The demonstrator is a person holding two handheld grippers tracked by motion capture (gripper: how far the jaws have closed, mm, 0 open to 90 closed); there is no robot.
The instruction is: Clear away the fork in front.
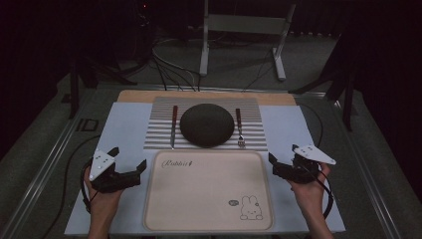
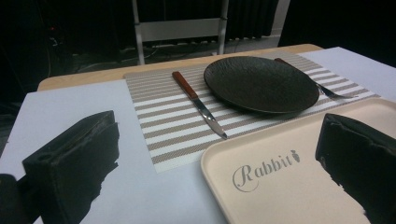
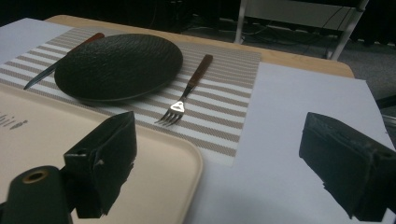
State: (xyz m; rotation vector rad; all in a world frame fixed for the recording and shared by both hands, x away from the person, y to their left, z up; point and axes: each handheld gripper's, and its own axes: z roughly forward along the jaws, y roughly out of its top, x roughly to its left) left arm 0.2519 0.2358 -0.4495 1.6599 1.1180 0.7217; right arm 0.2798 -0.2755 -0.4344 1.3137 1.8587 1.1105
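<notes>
A round black plate [image 1: 206, 124] [image 2: 261, 84] [image 3: 119, 65] lies on a striped placemat [image 1: 160, 135] [image 2: 163, 112] [image 3: 224, 100]. A knife with a red-brown handle [image 1: 173, 126] [image 2: 198, 102] lies left of the plate. A fork [image 1: 239, 128] [image 3: 187, 91] lies to its right. In front of the mat sits an empty beige tray [image 1: 209, 191] [image 2: 280, 186] [image 3: 56, 140] printed "Rabbit". My left gripper [image 1: 130, 158] [image 2: 218, 126] is open, just left of the tray. My right gripper [image 1: 282, 154] [image 3: 219, 119] is open at the tray's right edge. Neither holds anything.
A pale blue-white sheet [image 1: 124, 124] covers the wooden table [image 1: 139, 95] under the mat and tray. Behind the table stand a metal frame [image 1: 244, 25] and loose cables [image 1: 169, 69] on the floor. Dark stands flank both sides.
</notes>
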